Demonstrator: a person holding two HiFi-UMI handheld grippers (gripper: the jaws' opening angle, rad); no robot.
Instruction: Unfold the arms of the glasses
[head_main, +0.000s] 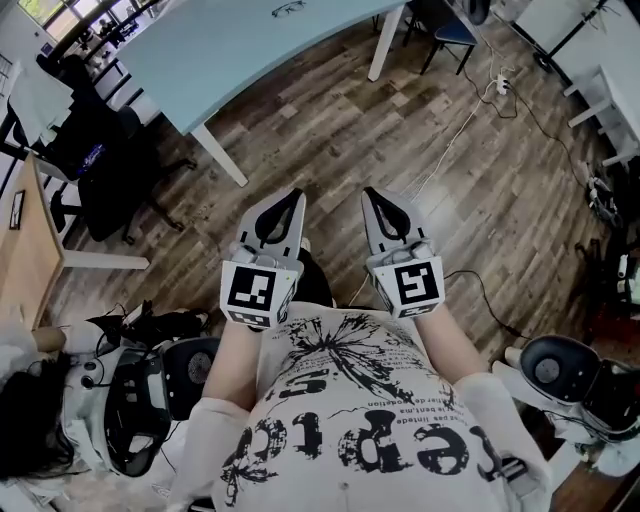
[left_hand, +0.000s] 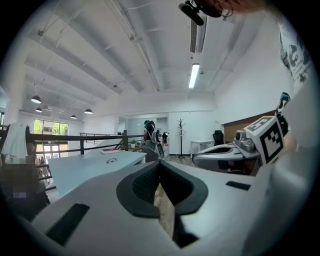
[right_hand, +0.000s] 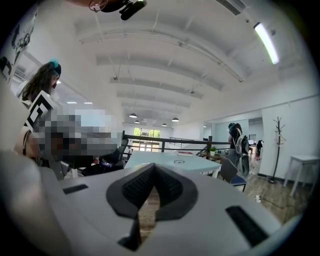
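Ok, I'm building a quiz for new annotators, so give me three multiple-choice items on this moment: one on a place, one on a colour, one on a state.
1. Where do the glasses lie?
A. on the table ahead
B. on a shelf
C. between a pair of jaws

2. What colour is that table's top?
A. red
B. pale blue
C. black

3. How are the left gripper and the right gripper?
A. wide open
B. shut on the glasses
C. shut, with nothing held

Answers: 1 A, the glasses sit on the tabletop, well beyond both grippers. 2 B, the top shows pale blue in the head view. 3 C, in each gripper view the tips meet with nothing between them.
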